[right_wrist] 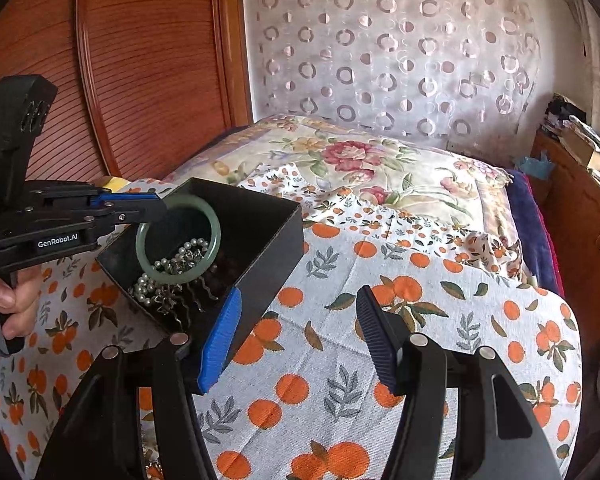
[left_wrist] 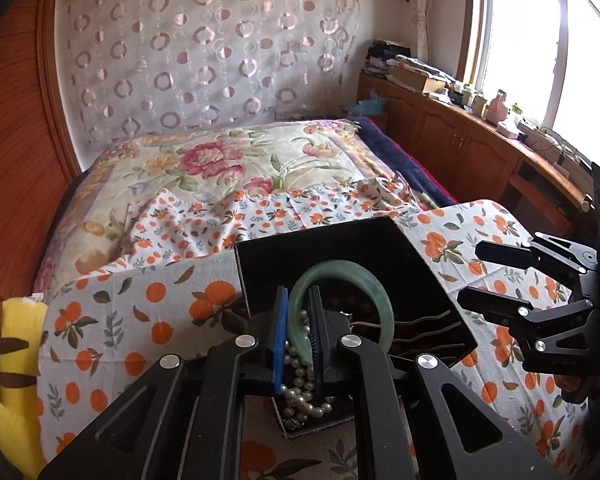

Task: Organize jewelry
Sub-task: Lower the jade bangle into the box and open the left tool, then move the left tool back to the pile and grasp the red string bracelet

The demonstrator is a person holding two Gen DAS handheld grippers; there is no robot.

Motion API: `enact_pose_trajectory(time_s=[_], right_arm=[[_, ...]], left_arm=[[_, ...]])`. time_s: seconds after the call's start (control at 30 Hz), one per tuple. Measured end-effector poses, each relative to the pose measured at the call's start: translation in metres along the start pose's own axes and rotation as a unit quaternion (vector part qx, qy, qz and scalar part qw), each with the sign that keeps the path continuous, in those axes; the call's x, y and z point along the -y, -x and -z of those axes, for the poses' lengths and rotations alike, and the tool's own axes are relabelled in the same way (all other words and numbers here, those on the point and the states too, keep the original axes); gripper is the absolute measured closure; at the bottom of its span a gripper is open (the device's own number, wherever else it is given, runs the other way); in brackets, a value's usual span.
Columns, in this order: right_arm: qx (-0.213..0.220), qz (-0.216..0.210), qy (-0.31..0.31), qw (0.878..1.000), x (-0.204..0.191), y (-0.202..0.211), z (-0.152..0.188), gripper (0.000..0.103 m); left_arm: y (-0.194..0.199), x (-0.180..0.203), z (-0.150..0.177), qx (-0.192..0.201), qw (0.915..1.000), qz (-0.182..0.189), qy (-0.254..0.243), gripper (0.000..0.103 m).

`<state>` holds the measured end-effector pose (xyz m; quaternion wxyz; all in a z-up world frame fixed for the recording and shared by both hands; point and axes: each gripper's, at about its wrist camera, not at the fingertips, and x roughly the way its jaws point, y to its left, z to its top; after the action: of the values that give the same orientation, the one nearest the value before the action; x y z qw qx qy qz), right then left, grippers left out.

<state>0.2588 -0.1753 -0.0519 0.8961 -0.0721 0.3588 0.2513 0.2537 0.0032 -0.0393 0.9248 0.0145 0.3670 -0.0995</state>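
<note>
— Since the pale green jade bangle [right_wrist: 179, 239] is a smooth closed ring, why is it pinched across its rim rather than scooped up?

— A ring gives little else to take hold of. The left gripper [left_wrist: 299, 334] has its jaws closed on the band, one blue pad outside it and one inside the hoop, so the bangle stands on edge over the open black cardboard box [right_wrist: 278, 236], its lower arc down among the jewellery. Held that way it can be lifted or set down without dragging the white pearl necklace [left_wrist: 300, 390] tangled below it.

— And the box, why is it tilted?

— It seems propped on the folds of the white cloth printed with oranges [right_wrist: 340, 360] that covers the surface, so the contents slide into the low corner. The pearls, some wavy dark hairpins [right_wrist: 188, 304] and a few small metal pieces I cannot make out gather there.

— What is the right gripper [right_wrist: 300, 338] for, then?

— Its jaws are parted and hold nothing. One pad lies just beside the box's near wall, possibly touching it; I judge it waits to steady the box.

— Any risk?

— The pearl strand may catch on the bangle.
</note>
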Motion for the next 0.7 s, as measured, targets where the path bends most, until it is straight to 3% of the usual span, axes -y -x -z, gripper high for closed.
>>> enact_pose_trajectory(time_s=[0.33, 0.7], right_arm=[[0.018, 0.010, 0.013, 1.000, -0.016, 0.030, -0.001, 0.041], [0.002, 0.011, 0.002, 1.000, -0.036, 0.060, 0.046, 0.041]], left_arm=[[0.033, 0.012, 0.018, 0.013, 0.9998, 0.011, -0.010, 0.088], [0.054, 0.036, 0.070, -0.013, 0.9990, 0.031, -0.032, 0.079]])
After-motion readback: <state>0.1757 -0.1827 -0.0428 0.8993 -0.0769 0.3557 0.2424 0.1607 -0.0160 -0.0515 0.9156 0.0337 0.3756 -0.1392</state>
